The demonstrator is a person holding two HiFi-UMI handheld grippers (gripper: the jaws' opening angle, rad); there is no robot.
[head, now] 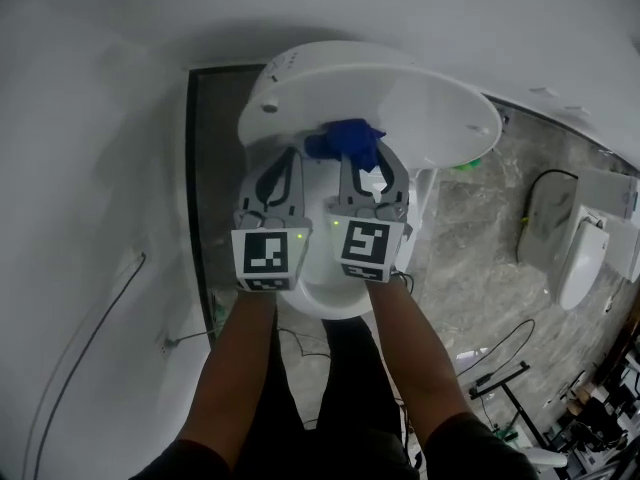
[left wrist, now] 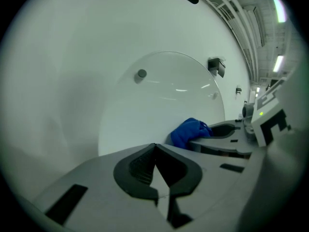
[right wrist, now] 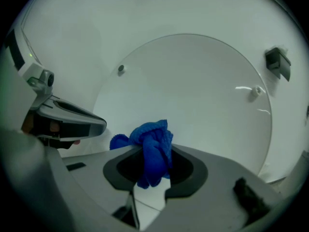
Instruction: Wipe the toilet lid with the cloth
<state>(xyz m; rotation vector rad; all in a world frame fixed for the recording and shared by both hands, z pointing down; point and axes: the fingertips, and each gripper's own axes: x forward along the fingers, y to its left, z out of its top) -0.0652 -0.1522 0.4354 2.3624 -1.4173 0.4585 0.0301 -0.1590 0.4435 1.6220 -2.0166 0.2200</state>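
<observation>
The right tongs [right wrist: 153, 152] are clamped on the bunched blue cloth [right wrist: 150, 138], which is held at the lower part of the raised white toilet lid [right wrist: 193, 91]; contact with the lid cannot be confirmed. The left tongs [left wrist: 154, 148] are closed together and empty, just left of the cloth.

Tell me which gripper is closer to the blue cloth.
Right. The right gripper is clamped on the blue cloth, which bunches out between its jaws. The left gripper, shut and empty, sits alongside, just left of the cloth.
</observation>
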